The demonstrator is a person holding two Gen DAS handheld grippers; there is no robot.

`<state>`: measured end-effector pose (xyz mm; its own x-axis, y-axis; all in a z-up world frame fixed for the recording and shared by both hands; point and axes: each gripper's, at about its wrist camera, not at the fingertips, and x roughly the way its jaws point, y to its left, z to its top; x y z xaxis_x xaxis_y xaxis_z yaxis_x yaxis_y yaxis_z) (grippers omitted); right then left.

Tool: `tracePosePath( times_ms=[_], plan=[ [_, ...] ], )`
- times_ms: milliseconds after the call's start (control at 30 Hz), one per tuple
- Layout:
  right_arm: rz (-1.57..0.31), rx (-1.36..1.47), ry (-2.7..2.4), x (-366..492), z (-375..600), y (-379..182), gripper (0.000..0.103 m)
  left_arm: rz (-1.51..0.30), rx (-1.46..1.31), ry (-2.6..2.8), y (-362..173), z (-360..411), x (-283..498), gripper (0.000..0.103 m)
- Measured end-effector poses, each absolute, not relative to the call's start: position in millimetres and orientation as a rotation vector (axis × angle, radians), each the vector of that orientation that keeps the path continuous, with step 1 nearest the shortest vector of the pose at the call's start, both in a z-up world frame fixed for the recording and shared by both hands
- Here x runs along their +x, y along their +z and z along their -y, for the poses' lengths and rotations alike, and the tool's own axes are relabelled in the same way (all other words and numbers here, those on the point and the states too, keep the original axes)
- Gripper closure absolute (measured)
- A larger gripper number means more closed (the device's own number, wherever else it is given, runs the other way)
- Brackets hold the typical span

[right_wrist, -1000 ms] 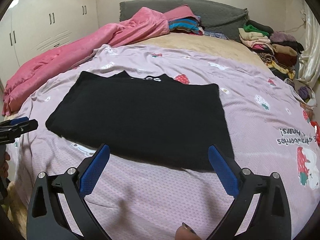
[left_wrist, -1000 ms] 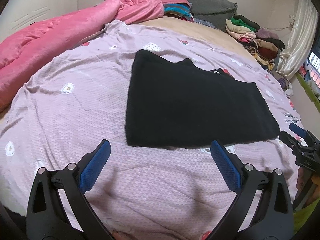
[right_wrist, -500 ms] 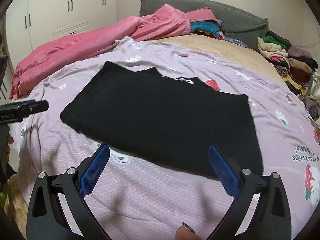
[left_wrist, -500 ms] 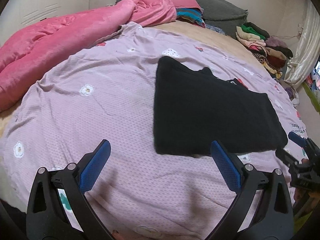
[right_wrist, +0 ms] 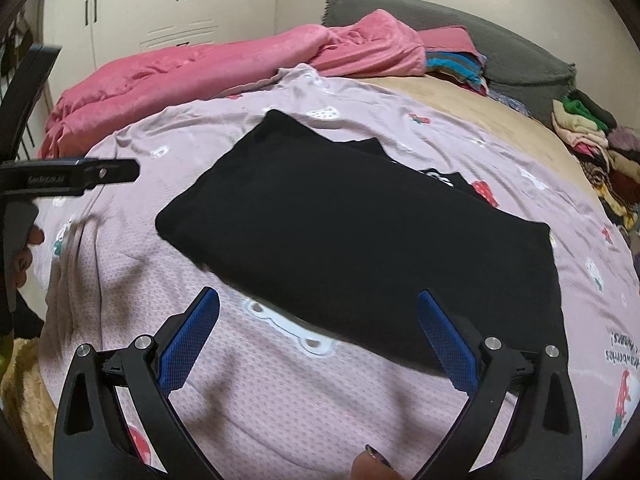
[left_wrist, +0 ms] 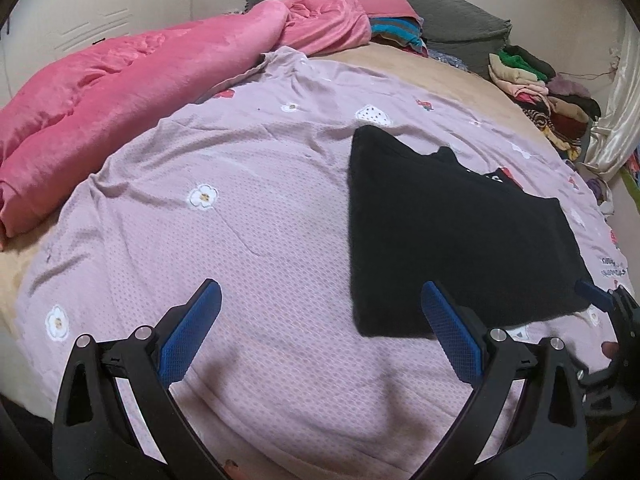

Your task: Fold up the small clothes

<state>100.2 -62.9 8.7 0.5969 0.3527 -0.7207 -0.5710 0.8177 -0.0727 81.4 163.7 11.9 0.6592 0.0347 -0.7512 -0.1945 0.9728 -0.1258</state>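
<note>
A black garment (left_wrist: 448,232) lies flat, folded into a rectangle, on the lilac bedspread (left_wrist: 240,208); it also shows in the right wrist view (right_wrist: 360,232). My left gripper (left_wrist: 320,320) is open and empty, hovering over the bedspread just left of the garment's near left corner. My right gripper (right_wrist: 318,328) is open and empty, hovering over the garment's near edge. The right gripper shows at the right edge of the left wrist view (left_wrist: 612,308). The left gripper's finger shows at the left of the right wrist view (right_wrist: 80,176).
A pink quilt (left_wrist: 120,92) is bunched along the far left of the bed. A pile of folded clothes (left_wrist: 540,96) sits at the far right. A grey headboard cushion (right_wrist: 460,28) and white wardrobe doors (right_wrist: 160,12) stand behind.
Both views have swung left and come closer to the bed. The garment now sits further right in the left wrist view. Both grippers stay open.
</note>
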Motion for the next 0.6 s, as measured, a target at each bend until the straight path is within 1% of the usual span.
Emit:
tracePosePath(
  times_ms=[433, 600],
  plan=[
    [-0.749, -0.437, 0.602, 102.7, 14.4, -9.6, 0.005, -0.852, -0.198, 0.154, 10.6, -179.4, 105.6, 0.01],
    [-0.741, -0.526, 0.595, 106.8, -6.2, -21.8, 0.005, -0.864, -0.183, 0.152, 7.5, -181.0, 118.7, 0.01]
  ],
)
